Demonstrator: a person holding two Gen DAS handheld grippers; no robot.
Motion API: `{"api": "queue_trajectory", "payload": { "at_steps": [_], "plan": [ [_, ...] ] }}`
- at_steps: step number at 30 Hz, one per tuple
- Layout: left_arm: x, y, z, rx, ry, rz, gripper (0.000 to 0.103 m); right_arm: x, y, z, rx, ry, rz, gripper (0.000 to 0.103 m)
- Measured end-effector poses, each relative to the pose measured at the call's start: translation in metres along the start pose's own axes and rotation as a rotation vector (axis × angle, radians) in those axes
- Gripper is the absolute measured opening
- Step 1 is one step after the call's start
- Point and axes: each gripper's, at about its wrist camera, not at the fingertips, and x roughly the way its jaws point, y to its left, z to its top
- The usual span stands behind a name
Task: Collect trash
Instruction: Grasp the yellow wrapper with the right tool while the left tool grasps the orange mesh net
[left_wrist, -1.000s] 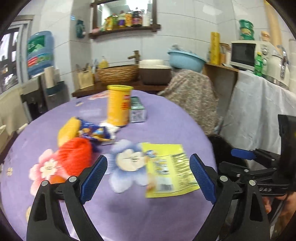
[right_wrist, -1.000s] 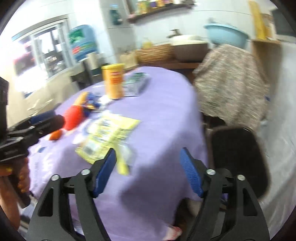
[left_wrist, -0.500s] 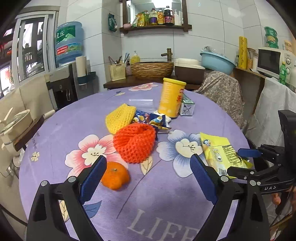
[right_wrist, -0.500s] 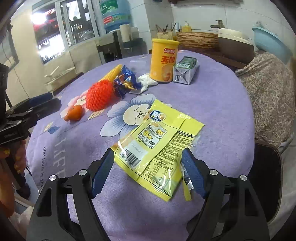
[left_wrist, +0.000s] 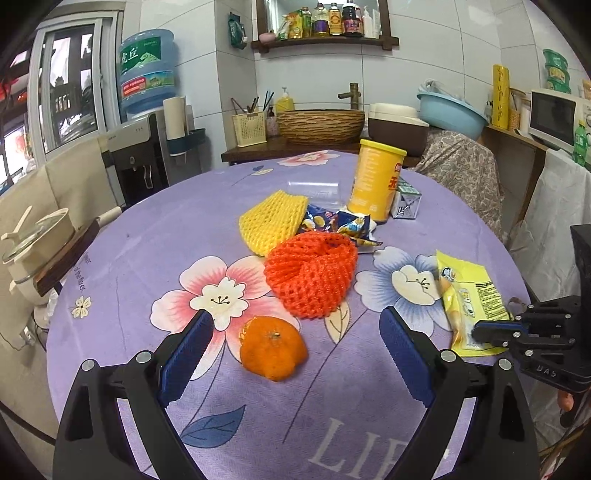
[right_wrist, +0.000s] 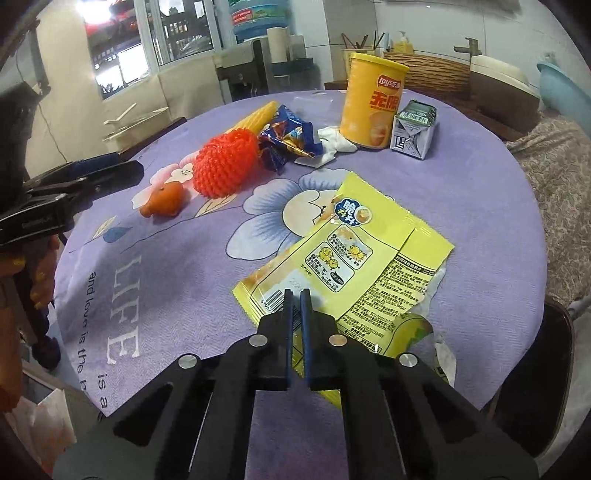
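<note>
Trash lies on a round purple flowered table (left_wrist: 155, 236). My right gripper (right_wrist: 296, 299) is shut on the near edge of a yellow snack wrapper (right_wrist: 354, 254), which also shows in the left wrist view (left_wrist: 469, 295). My left gripper (left_wrist: 295, 350) is open and empty, with an orange peel (left_wrist: 273, 347) between its fingers. Behind the peel lie an orange foam net (left_wrist: 310, 277), a yellow foam net (left_wrist: 271, 221), a blue snack wrapper (left_wrist: 343, 225), a yellow chips can (left_wrist: 376, 179) and a small carton (left_wrist: 406, 201).
A crumpled white tissue (right_wrist: 332, 142) lies by the can. A chair with a patterned cloth (left_wrist: 461, 173) stands at the table's far right. A black chair seat (right_wrist: 528, 369) sits at the right edge. A counter with a basket (left_wrist: 319, 125) is behind.
My right gripper came down to the yellow wrapper and shut on its near edge. My left gripper swung left and now has the orange peel between its open fingers.
</note>
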Motion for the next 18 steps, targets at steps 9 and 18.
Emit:
{"api": "queue_trajectory", "payload": {
  "at_steps": [9,18],
  "plan": [
    [0.028,0.009,0.012,0.008,0.071,-0.016,0.082,-0.016,0.006,0.004,-0.029,-0.069,-0.016,0.001],
    [0.058,-0.018,0.021,0.085,0.131,-0.023,0.083,-0.022,-0.033,0.000,0.164,-0.113,-0.038,0.063]
  ]
}}
